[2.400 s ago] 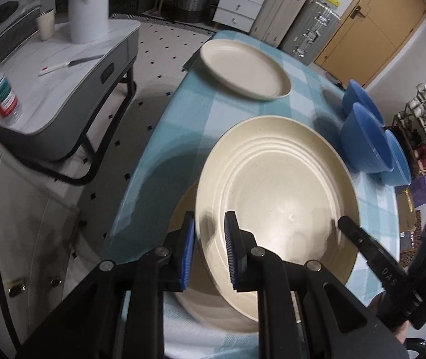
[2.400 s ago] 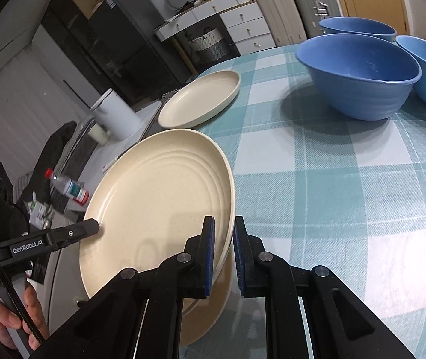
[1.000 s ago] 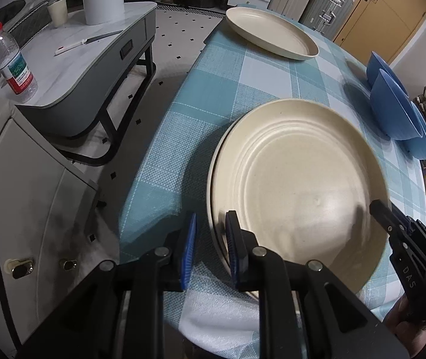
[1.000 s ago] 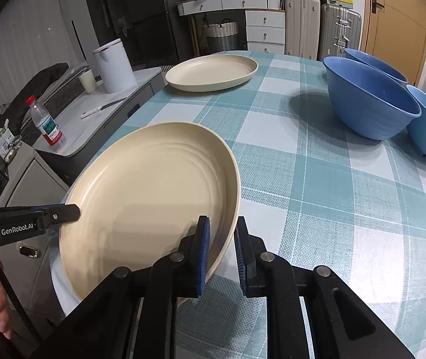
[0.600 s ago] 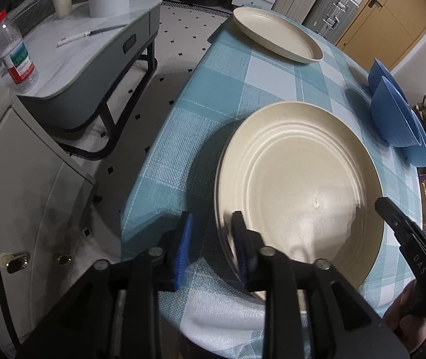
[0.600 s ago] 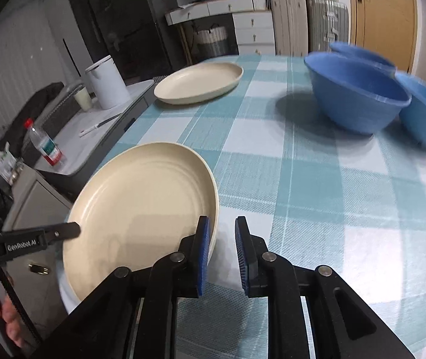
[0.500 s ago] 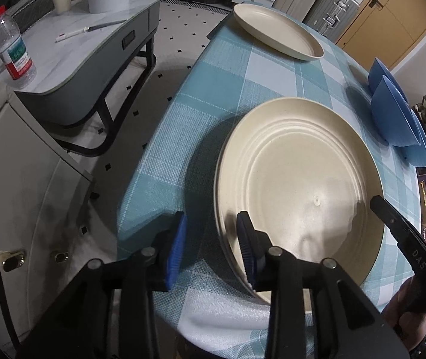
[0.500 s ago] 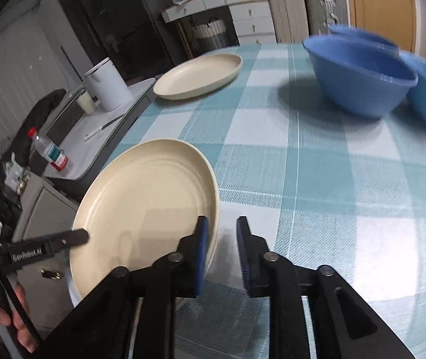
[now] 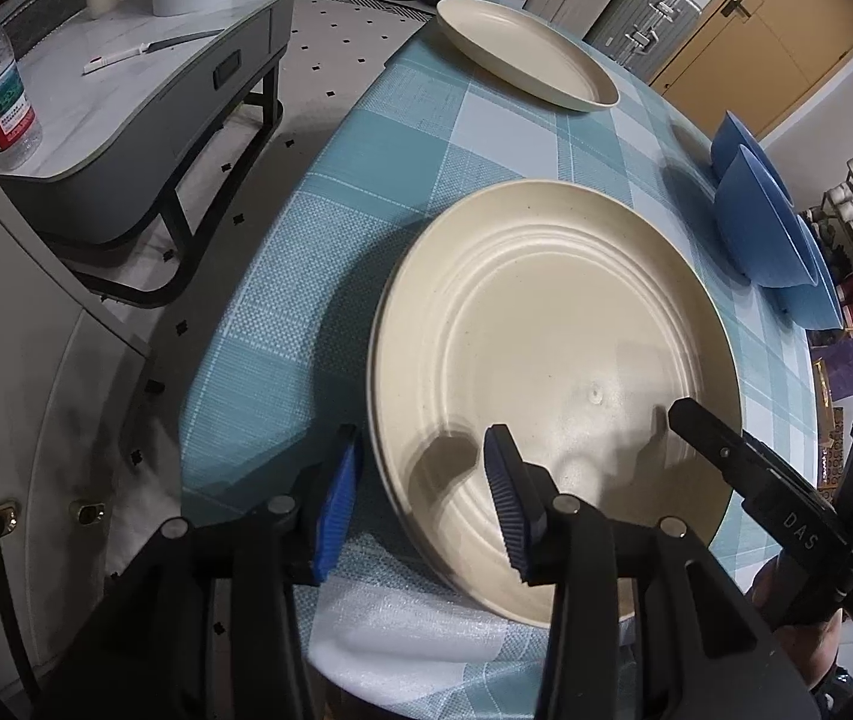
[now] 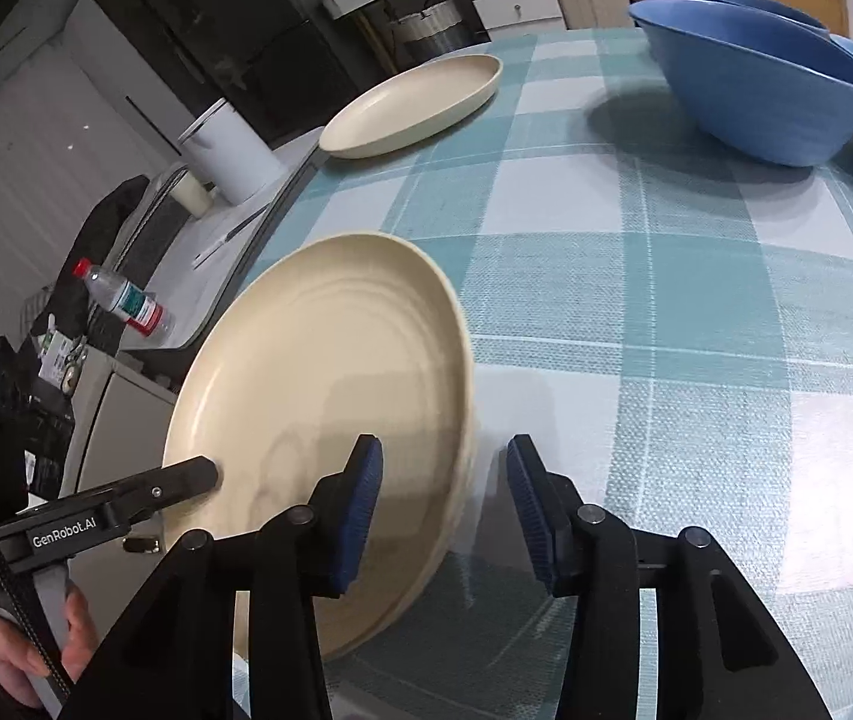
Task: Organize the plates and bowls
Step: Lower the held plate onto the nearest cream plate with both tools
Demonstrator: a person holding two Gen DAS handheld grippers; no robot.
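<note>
The cream plate [image 9: 552,360] lies on another plate at the near edge of the checked surface [image 9: 366,192], overhanging it slightly. Both claws are spreading, pads clear of the rim that passes between them: left claw [image 9: 423,504] at 7 o'clock, right claw [image 10: 444,510] at 5. A second cream plate [image 9: 522,60] sits at 12, blue bowls [image 10: 756,96] at 2, open cloth between. A side table [image 9: 144,102] stands beyond the surface's left edge.
</note>
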